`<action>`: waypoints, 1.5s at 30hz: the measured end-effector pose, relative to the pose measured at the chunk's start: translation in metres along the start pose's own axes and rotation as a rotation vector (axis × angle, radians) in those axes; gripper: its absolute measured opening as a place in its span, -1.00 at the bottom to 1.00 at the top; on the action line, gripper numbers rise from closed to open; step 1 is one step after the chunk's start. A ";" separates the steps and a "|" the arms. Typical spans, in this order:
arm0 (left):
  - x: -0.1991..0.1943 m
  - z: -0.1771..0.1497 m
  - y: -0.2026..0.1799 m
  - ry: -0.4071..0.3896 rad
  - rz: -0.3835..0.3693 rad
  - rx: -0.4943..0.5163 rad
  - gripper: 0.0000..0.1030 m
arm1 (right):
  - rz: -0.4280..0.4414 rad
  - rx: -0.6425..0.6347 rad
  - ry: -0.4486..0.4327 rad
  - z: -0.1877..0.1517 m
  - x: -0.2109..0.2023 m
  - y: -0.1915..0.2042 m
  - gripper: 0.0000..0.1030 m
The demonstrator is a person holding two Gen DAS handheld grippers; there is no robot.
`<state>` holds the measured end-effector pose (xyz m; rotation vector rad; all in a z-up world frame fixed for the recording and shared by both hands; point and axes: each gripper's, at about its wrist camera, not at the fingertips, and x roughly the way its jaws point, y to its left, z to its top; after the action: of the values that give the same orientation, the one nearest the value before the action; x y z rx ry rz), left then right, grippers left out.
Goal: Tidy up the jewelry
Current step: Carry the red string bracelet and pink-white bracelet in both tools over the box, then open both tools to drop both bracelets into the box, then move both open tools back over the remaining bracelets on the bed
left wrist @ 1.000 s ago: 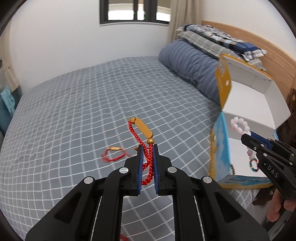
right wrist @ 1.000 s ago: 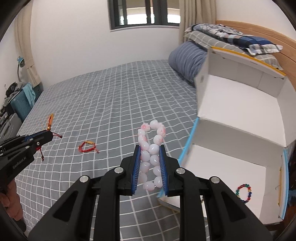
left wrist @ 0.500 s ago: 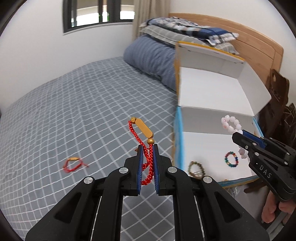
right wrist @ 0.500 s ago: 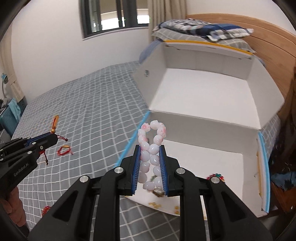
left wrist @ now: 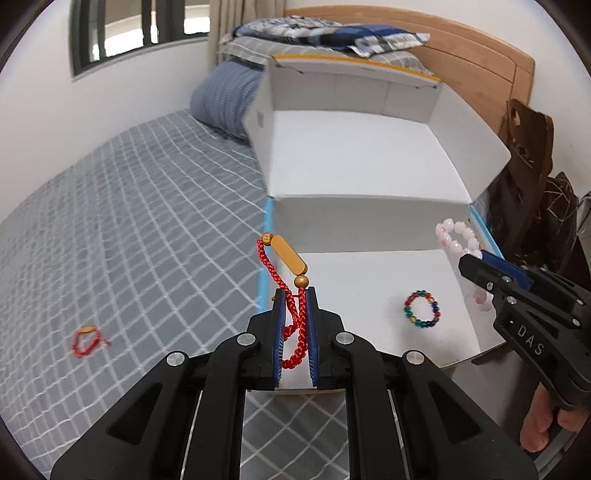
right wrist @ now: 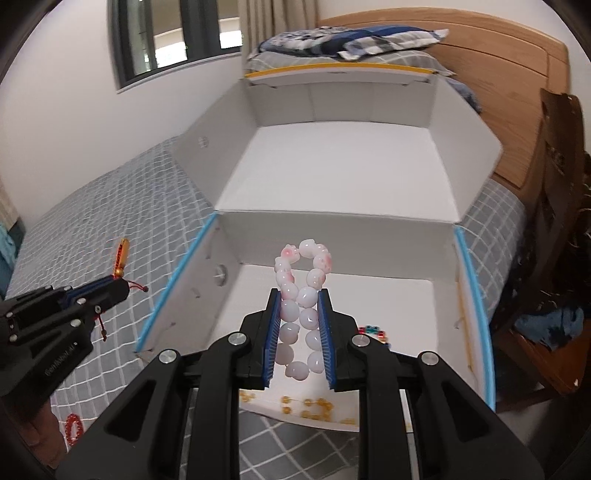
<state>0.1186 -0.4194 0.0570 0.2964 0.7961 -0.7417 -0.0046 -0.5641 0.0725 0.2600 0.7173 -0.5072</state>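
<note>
My left gripper [left wrist: 294,295] is shut on a red cord bracelet with a gold bar [left wrist: 288,254], held over the left front edge of the open white box [left wrist: 369,177]. My right gripper [right wrist: 298,295] is shut on a pink-white bead bracelet [right wrist: 301,291], held above the box floor [right wrist: 406,306]. A rainbow bead bracelet [left wrist: 422,309] lies inside the box. Amber beads [right wrist: 317,406] lie on the box floor near its front edge. The left gripper [right wrist: 110,288] shows at the left in the right wrist view, and the right gripper [left wrist: 480,264] shows at the right in the left wrist view.
A small red cord bracelet [left wrist: 86,338] lies on the grey checked bedspread [left wrist: 129,221]. A red bead bracelet [right wrist: 74,432] lies on the bed at the lower left in the right wrist view. Pillows [left wrist: 332,33] and a wooden headboard [right wrist: 517,74] are behind the box. Dark furniture [left wrist: 532,184] stands to the right.
Both grippers have moved towards and over the open box with their bracelets still held. The box now fills the middle of both views.
</note>
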 end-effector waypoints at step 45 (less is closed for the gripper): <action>0.008 -0.001 -0.006 -0.025 0.014 0.023 0.89 | -0.137 0.113 -0.019 -0.007 0.003 -0.025 0.84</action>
<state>0.1171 -0.4271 0.0508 0.3128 0.7617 -0.7402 -0.0195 -0.5838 0.0640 0.3130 0.6921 -0.6813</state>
